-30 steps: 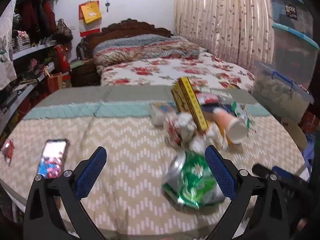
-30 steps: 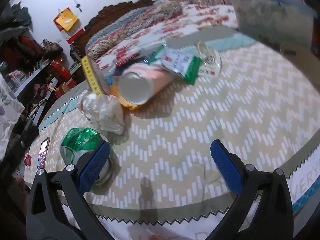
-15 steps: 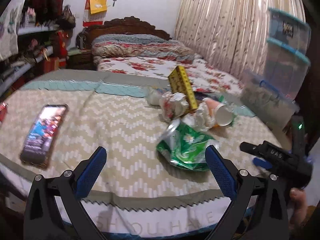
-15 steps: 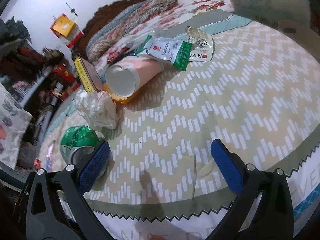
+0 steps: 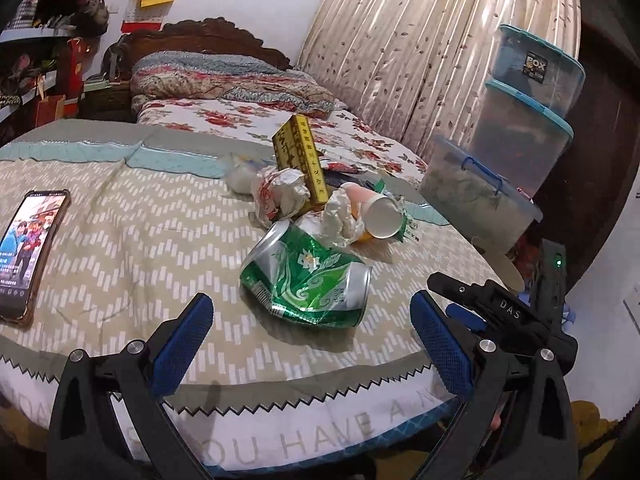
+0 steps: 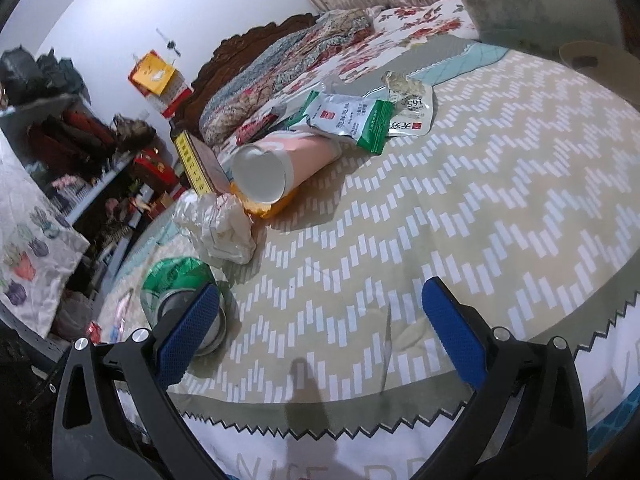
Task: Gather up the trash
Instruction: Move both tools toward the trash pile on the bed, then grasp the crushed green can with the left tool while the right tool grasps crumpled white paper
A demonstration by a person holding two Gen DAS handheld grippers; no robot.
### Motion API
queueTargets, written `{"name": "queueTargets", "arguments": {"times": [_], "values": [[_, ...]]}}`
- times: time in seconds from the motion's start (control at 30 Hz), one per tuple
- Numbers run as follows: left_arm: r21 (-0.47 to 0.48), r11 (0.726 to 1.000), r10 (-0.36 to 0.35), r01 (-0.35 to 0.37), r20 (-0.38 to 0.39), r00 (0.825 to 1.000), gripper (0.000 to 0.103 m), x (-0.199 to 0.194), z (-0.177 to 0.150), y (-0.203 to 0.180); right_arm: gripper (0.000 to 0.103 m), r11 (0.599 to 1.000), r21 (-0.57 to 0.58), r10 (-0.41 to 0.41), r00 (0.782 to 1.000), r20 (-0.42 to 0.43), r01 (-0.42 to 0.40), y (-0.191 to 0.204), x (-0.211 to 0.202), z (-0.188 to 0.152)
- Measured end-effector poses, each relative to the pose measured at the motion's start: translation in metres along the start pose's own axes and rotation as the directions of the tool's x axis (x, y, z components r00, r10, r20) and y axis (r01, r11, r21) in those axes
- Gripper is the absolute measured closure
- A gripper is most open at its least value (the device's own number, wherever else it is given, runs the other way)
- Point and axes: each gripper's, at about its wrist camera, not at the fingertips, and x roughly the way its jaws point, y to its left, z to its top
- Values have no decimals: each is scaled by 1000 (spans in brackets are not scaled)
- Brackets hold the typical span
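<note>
A crushed green can (image 5: 306, 276) lies on the round table near its front edge; it also shows at the left of the right wrist view (image 6: 176, 280). Behind it sits a heap of trash: crumpled white paper (image 5: 280, 194) (image 6: 218, 226), a pink paper cup on its side (image 5: 378, 218) (image 6: 276, 166), a yellow box (image 5: 302, 158) and green-and-white wrappers (image 6: 352, 118). My left gripper (image 5: 312, 340) is open and empty, just short of the can. My right gripper (image 6: 322, 332) is open and empty over the cloth, the can beside its left finger.
A phone (image 5: 30, 244) with a lit screen lies at the table's left. The patterned tablecloth (image 6: 500, 208) hangs over the near edge. Stacked plastic storage boxes (image 5: 504, 152) stand at the right, a bed (image 5: 224, 92) behind, shelves (image 6: 68, 148) at the left.
Both grippers have pulled back toward the table's near edge, so the can and heap look farther off. The left view now looks from lower down. Both stay open.
</note>
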Motion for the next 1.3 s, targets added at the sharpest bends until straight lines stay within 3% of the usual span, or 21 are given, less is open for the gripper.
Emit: {"name": "queueTargets", "arguments": {"times": [0.3, 0.7, 0.8, 0.87, 0.93, 1.03, 1.1, 1.3], "values": [[3, 1000, 20, -20, 7, 1000, 9, -2, 3, 1, 3, 998, -52, -38, 999, -9, 38, 5, 0, -3], [61, 993, 105, -102, -41, 994, 9, 10, 7, -1, 4, 995, -94, -23, 1000, 17, 24, 8, -4, 2], [55, 992, 118, -115, -47, 992, 9, 12, 9, 4, 11, 994, -109, -23, 1000, 10, 24, 10, -2, 2], [43, 992, 123, -120, -60, 991, 9, 14, 13, 11, 21, 992, -128, -18, 1000, -6, 17, 14, 1, 1], [14, 993, 117, -117, -76, 990, 9, 16, 17, 20, 40, 988, -153, -9, 1000, -27, 5, 19, 4, 0], [-11, 995, 99, -100, -98, 990, 9, 21, 23, 30, 59, 979, -203, 13, 998, -65, -26, 28, 10, -4], [-3, 996, 91, -92, -103, 990, 9, 24, 27, 31, 64, 971, -234, 26, 996, -81, -44, 34, 12, -7], [6, 998, 60, -59, -154, 986, 11, 56, 40, 37, 65, 956, -286, 45, 997, -68, -62, 45, 8, -8]]}}
